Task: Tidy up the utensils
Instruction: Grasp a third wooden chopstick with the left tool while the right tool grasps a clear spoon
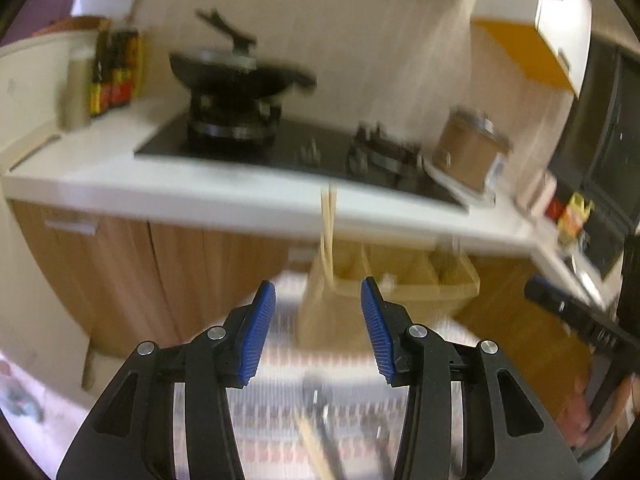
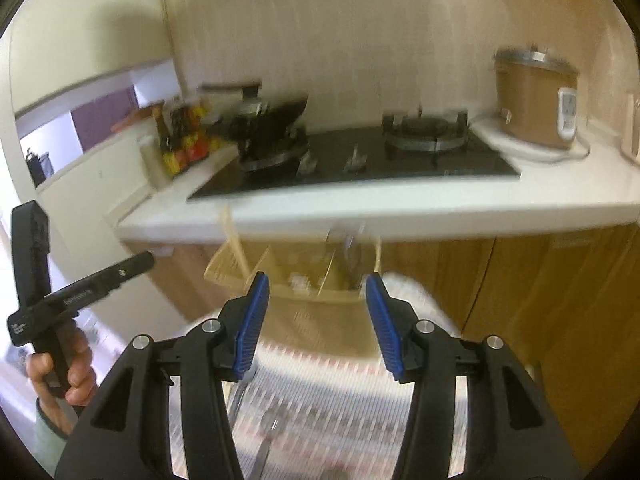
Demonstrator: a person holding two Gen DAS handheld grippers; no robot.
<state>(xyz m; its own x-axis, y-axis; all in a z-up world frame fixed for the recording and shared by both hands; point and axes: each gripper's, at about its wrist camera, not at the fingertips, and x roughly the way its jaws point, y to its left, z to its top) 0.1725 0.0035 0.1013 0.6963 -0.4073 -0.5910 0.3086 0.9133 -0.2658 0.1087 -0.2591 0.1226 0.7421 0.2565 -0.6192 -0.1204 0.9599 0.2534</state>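
Utensils for this task appear in two places: some stand in a pale beige plastic divided caddy [image 1: 404, 280], others lie on a red-and-white patterned cloth [image 1: 288, 408] under the grippers.

Left wrist view. The left gripper [image 1: 318, 320], black with blue ribbed pads, has its jaws parted with nothing between them. The caddy sits just beyond and slightly right of the fingertips, on the far part of the cloth. A pair of light wooden chopsticks [image 1: 329, 232] stands near-upright in the caddy's leftmost compartment; the other compartments are too blurred to read. On the cloth below the jaws lie a loose pale stick [image 1: 316, 452] and a dark-handled utensil [image 1: 320, 404], both with long axes running roughly toward the camera. Behind is a white counter [image 1: 200, 192] carrying a black wok [image 1: 236, 72].

Right wrist view. The right gripper [image 2: 318, 318] likewise stands parted and empty. The caddy [image 2: 296, 276] lies straight ahead, between the fingertips in the picture. Chopsticks [image 2: 234, 240] lean in its left compartment; a metal spoon-like utensil [image 2: 350, 252] stands in a right one. A metal ladle or spoon [image 2: 268, 432] lies on the cloth beneath the jaws, handle toward the camera. The person's left hand [image 2: 68, 372] holds the other gripper at far left.

Judgement: the loose items lie below and nearer than the caddy, so either hand must dip and pull back; the right seems closer to the metal one.
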